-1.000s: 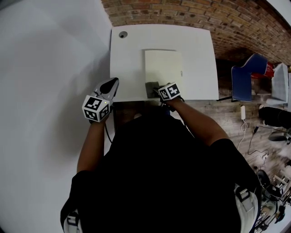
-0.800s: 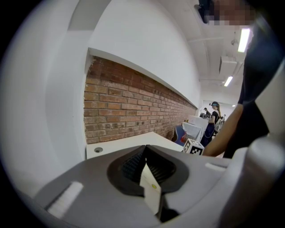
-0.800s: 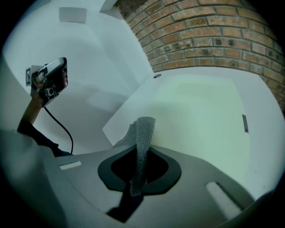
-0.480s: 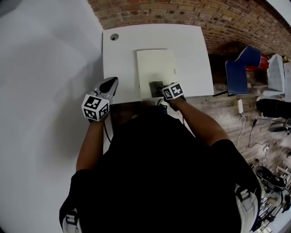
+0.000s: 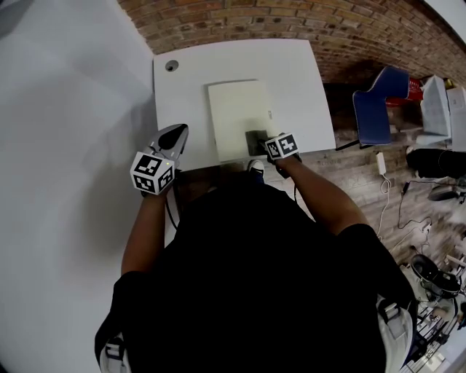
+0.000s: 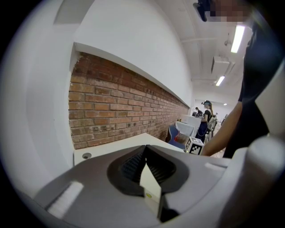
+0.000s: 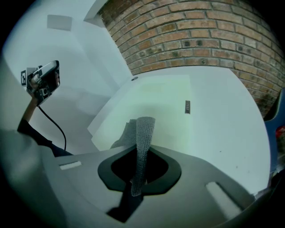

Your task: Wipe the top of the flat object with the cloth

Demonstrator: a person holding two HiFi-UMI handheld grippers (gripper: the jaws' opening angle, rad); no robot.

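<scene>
- Two tools to account for: right gripper [image 7: 141,153] clamped tight on a fold of the dark grey woven cloth [image 7: 144,129]; left gripper [image 5: 173,135] with jaws pressed together on nothing, held off the near left corner of the white rectangular table [image 5: 291,73], well apart from the work.
- Rests with its loose end touching the near right part of the pale cream flat rectangular board [image 5: 233,109], just ahead of the right jaws.
- Likely soft, light and limp, that cloth: apt to fold and bunch when pushed, so better dragged than shoved. Seems held securely enough by the one pinched fold; no regrip called for.
- Looks thin, stiff and light, the board; probably prone to sliding on the smooth tabletop under a sideways wipe, with nothing pinning it. Sits close to the table's near edge, so a hard pull that way could tip it off. Worth steadying at its near left corner with the idle left gripper.
- Small dark tab [image 7: 187,106] on the board's right edge: might snag the weave; best passed gently.
- Round grey cable hole [image 5: 171,65] at the table's far left corner, well apart from the board; no hindrance.
- Red-brown brick wall [image 5: 240,22] beyond the table's far edge, blue chair [image 5: 375,109] off to the right: both outside the wiping path.
</scene>
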